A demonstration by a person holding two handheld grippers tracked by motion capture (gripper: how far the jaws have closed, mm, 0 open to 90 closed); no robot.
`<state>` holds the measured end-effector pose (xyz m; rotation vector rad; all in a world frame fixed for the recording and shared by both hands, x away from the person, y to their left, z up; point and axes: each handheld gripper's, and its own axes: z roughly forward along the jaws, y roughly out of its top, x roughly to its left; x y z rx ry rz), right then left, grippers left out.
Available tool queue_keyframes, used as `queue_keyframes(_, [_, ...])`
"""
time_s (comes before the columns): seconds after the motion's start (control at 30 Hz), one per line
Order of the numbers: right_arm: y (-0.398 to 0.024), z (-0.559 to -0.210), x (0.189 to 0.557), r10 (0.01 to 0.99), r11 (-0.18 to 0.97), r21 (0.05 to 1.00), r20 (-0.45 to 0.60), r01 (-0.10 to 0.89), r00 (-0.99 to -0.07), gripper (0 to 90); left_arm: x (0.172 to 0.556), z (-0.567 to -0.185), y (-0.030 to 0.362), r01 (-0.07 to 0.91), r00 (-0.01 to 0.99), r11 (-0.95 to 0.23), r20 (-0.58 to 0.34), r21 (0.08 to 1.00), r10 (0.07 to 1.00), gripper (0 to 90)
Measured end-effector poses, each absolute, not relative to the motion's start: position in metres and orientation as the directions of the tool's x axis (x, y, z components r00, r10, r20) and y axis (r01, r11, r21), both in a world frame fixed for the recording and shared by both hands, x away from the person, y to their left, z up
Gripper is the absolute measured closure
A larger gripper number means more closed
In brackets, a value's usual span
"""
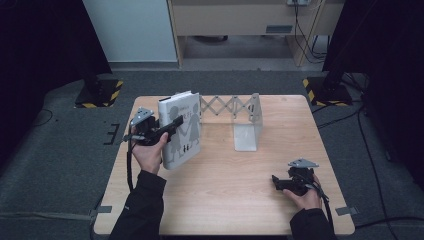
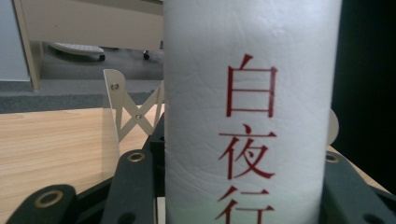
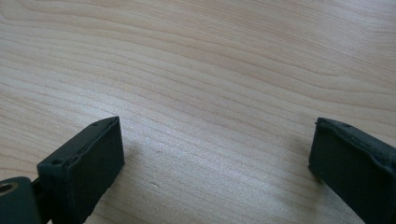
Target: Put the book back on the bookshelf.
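High view: the left claw (image 1: 167, 127) is clenched on a thick white book (image 1: 180, 130), gripping it across the spine side so the volume stands upright and slightly tilted, its lower corner close to the table (image 1: 225, 200). The cover is matte white with grey silhouettes of two figures holding hands. Just behind the book, beyond the claw's tips, sits a pale metal bookend rack (image 1: 240, 117): a flat L-shaped end plate joined to a scissor-lattice of thin riveted strips.

Left gripper view brings the book (image 2: 252, 107) right up between the black jaws; its rounded spine has a faintly creased, leather-like grain and carries red printed characters running downward. To the left of the spine, past the claw, the lattice strips (image 2: 135, 109) and their small rivets stand over the light wood-grain tabletop (image 2: 51, 144).

The right claw (image 1: 280, 182) rests low near the table's right front, well apart from the book. In the right gripper view its two blocky, matte black pads (image 3: 88, 163) stand wide and released, holding nothing, with smooth pale laminate and fine streaky grain between them.
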<state>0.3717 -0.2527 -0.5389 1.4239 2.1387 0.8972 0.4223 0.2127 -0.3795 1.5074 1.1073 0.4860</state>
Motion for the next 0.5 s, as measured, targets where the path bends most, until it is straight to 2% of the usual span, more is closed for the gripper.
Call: queue_keyframes(0.5, [-0.253,-0.539,0.372,0.921,0.269,0.709,0.009,0.652,-0.389,3.6,0.452,-0.397,0.204,0.366,0.376,0.081,-0.227,0.927,0.898,52.8])
